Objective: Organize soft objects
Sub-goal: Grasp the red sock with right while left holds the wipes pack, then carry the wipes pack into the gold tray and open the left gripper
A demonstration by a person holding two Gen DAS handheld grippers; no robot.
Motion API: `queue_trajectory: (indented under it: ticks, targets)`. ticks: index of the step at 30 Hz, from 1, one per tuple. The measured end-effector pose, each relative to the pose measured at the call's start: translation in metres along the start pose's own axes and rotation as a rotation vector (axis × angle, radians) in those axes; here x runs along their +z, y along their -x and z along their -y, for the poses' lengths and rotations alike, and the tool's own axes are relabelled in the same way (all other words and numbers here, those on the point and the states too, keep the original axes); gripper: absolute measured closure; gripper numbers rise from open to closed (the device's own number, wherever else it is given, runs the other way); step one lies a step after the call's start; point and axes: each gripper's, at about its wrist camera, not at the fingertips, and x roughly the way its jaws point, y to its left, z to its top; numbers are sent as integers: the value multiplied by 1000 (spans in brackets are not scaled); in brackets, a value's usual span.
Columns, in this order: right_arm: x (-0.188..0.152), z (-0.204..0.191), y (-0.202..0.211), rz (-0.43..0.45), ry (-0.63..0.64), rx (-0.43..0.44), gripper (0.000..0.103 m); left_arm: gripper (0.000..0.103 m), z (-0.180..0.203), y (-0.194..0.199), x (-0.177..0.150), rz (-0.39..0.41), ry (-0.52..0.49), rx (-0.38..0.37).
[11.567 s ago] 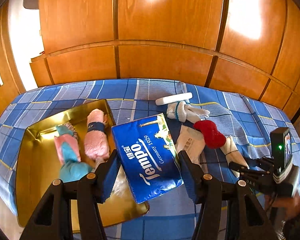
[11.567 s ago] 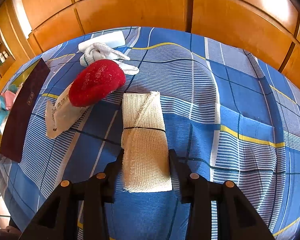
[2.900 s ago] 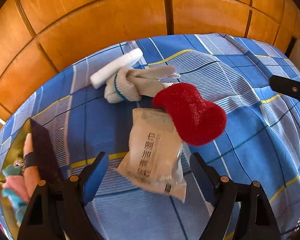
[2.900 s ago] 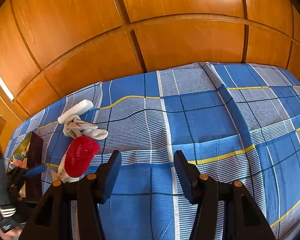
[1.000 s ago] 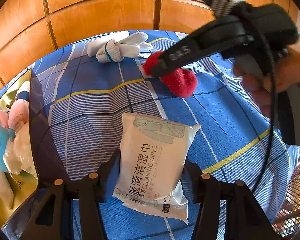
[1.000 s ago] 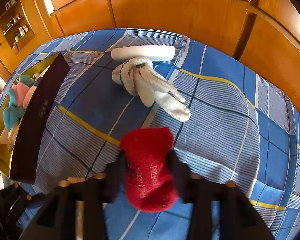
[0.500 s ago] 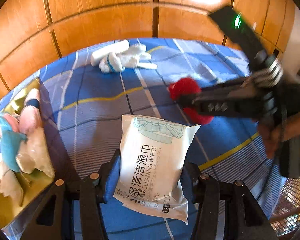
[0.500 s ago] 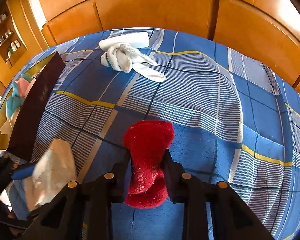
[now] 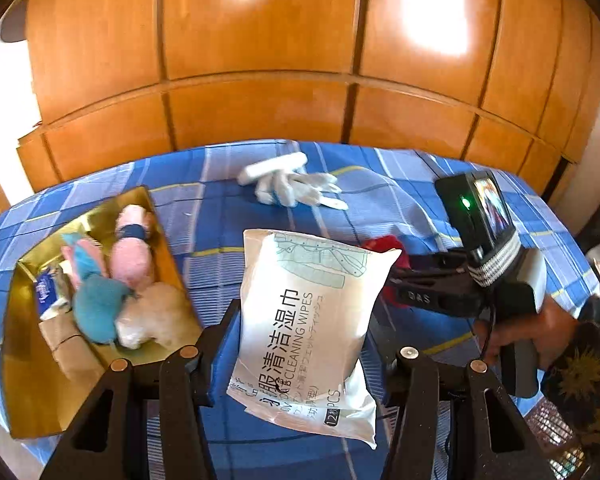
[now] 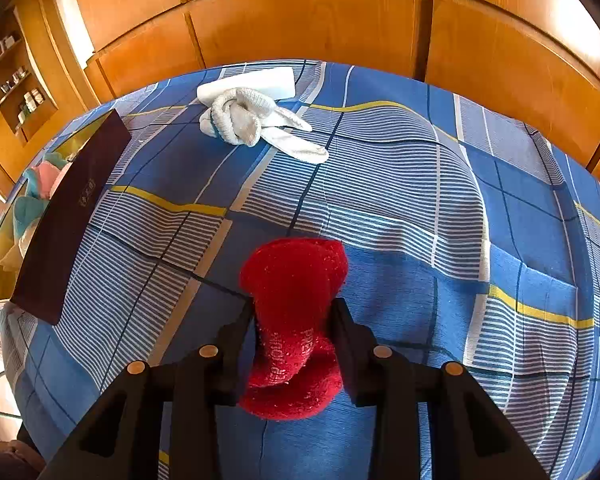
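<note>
My left gripper (image 9: 300,340) is shut on a white pack of cleaning wipes (image 9: 308,316) and holds it above the blue checked cloth. My right gripper (image 10: 294,320) is shut on a red rolled sock (image 10: 294,316), lifted off the cloth; it shows in the left wrist view (image 9: 392,276) to the right of the wipes with the red sock (image 9: 380,245) partly hidden. A gold tray (image 9: 24,380) at the left holds pink, teal and cream soft items (image 9: 112,288). A white knotted sock pair (image 10: 248,122) and a white bar (image 10: 252,82) lie at the back.
The tray's dark outer wall (image 10: 68,220) stands at the left in the right wrist view. Wooden cabinet panels (image 9: 260,52) rise behind the cloth-covered surface (image 10: 420,200). A shelf with small items (image 10: 20,92) is at the far left. A hand (image 9: 516,328) holds the right gripper.
My left gripper has lifted the wipes pack higher and swung toward the tray. My right gripper has kept hold of the red sock and raised it slightly.
</note>
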Motion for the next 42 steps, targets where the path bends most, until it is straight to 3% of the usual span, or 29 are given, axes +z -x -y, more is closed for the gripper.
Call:
queue_trajectory:
  ticks: [15,21,26,29,38,42]
  targets:
    - [-1,-6,-1,26,40,-30,68,49,-69,14,-5,-8,162,87]
    - [-1,-6,-1,28,46,-36,68,49,-148,37,-5,-7,374,101]
    - [0,-7,-1,27,50,-38,68,49,-224,54,-23,-21,556,167]
    - [0,-7,-2,26,52,-39,68,49,-249,55,-35,-41,623,187]
    - [0,-7,-2,26,52,-39,68,49,-263,15,-58,-140,706,212]
    - [0,-7,-2,26,52,-38,68,49,-262,-1,-59,-177,689,231]
